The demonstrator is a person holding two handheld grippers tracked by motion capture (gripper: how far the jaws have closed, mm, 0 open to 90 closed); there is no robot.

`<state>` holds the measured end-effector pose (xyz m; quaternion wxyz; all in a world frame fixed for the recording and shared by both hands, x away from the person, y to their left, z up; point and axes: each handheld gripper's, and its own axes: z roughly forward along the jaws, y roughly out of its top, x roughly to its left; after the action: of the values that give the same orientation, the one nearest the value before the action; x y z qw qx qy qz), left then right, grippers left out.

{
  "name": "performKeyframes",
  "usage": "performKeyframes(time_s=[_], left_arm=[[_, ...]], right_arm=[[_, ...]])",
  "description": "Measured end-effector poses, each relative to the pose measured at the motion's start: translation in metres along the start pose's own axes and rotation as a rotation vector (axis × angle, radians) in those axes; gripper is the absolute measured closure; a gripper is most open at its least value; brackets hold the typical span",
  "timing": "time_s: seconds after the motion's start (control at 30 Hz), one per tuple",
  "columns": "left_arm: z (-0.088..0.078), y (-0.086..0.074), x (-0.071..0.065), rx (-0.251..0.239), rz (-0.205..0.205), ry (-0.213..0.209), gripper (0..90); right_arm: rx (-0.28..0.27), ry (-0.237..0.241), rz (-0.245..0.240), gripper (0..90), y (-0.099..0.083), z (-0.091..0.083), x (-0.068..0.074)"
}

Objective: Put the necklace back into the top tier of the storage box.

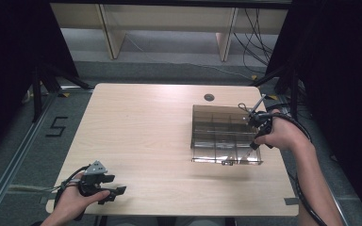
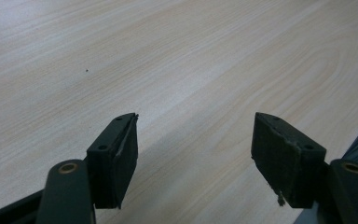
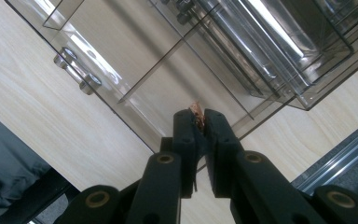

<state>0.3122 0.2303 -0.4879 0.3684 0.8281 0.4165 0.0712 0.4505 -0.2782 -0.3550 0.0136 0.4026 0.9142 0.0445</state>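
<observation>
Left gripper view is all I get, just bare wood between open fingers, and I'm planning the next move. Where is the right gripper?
Observer: The right gripper is over the right side of a clear divided box, far across the table.
Operator: Is it holding anything?
Observer: Its fingers are pinched on a small brownish scrap; I cannot tell what it is.
Operator: Anything inside the box?
Observer: The compartments I can see look empty.
</observation>
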Motion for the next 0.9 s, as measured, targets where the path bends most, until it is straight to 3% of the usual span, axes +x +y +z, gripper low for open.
performKeyframes(time_s=[0.07, 0.13, 0.2, 0.27, 0.33, 0.47, 0.53, 0.7, 0.77, 0.9], left_arm=[[0.0, 0.0, 0.0, 0.0, 0.0, 0.0, 31.5], [0.0, 0.0, 0.0, 0.0, 0.0, 0.0, 31.5], [0.0, 0.0, 0.0, 0.0, 0.001, 0.0, 31.5], [0.0, 0.0, 0.0, 0.0, 0.001, 0.0, 31.5], [0.0, 0.0, 0.0, 0.0, 0.001, -0.001, 31.5], [0.0, 0.0, 0.0, -0.001, 0.001, -0.001, 31.5], [0.0, 0.0, 0.0, 0.0, 0.0, 0.0, 31.5], [0.0, 0.0, 0.0, -0.002, 0.001, 0.0, 31.5], [0.0, 0.0, 0.0, -0.002, 0.001, 0.0, 31.5], [0.0, 0.0, 0.0, -0.002, 0.001, 0.0, 31.5]], right_arm=[[0.002, 0.0, -0.012, 84.1, 0.0, 0.002, -0.001], [0.011, 0.004, 0.008, 84.1, 0.001, 0.002, 0.001], [0.002, 0.002, -0.024, 84.1, 0.001, 0.005, -0.001], [0.013, 0.007, 0.001, 84.1, 0.002, 0.005, 0.001], [0.013, 0.008, -0.013, 84.1, 0.002, 0.007, 0.0], [0.025, 0.007, 0.004, 84.1, 0.003, 0.01, 0.001], [0.018, 0.006, -0.028, 84.1, 0.003, 0.012, -0.002], [0.029, 0.008, -0.02, 84.1, 0.004, 0.015, -0.001], [0.045, 0.012, 0.011, 84.1, 0.004, 0.015, 0.001], [0.048, 0.023, 0.008, 84.0, 0.005, 0.017, 0.001]])
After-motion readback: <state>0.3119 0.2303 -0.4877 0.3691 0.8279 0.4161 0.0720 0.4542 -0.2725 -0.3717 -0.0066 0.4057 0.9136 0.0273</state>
